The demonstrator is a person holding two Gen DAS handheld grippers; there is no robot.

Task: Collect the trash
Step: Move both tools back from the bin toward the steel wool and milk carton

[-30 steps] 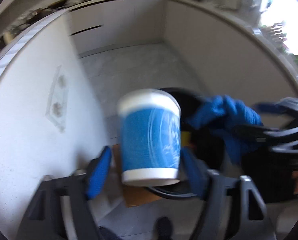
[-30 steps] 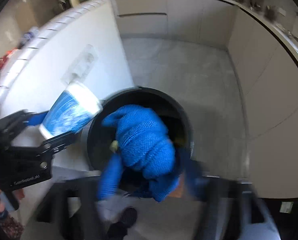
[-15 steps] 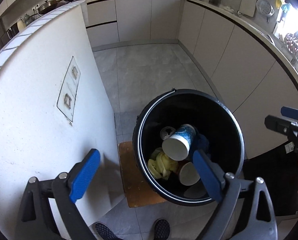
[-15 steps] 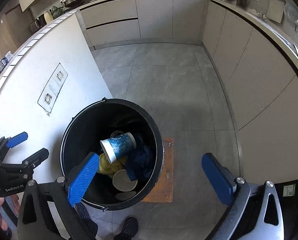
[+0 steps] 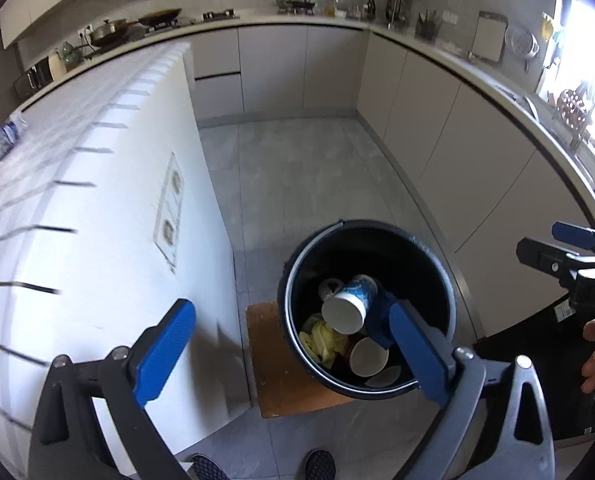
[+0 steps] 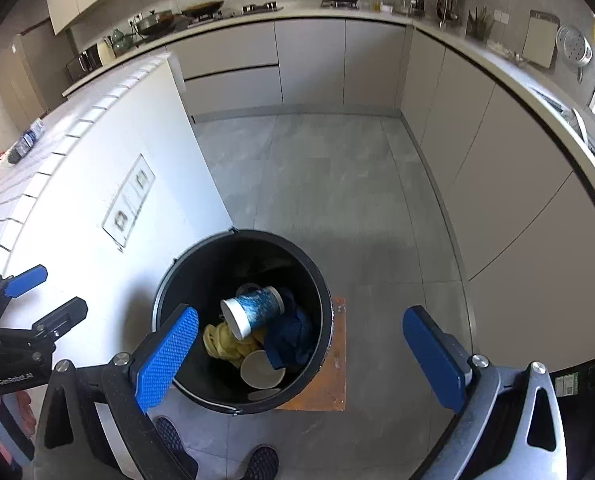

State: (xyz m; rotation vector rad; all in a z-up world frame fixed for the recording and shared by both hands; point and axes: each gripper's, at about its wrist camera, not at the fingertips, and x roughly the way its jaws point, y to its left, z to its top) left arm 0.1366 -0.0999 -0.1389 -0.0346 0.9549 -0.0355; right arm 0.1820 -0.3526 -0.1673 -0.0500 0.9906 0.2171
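Lying on its side atop the pile inside the black bin (image 6: pixel 321 280): blue paper cup (image 6: pixel 255 310), open mouth tilted toward the camera. Beside it a crumpled blue cloth (image 6: pixel 293 334), under it yellow peel-like scraps (image 6: pixel 225 342) and a couple of white lids or cup bases (image 6: pixel 261 368). Bin standing on a wooden board (image 6: pixel 337 364) on the floor, close against the end wall of the white island worktop (image 5: pixel 77 200). Above the bin, left gripper (image 5: pixel 293 354) with fingers spread wide after just opening, nothing between them; right gripper (image 6: pixel 297 360) likewise spread and empty. Cup and cloth both dropped, so this round looks done. Still on the worktop's far edge: a crumpled bottle (image 6: pixel 27 140), possibly next.
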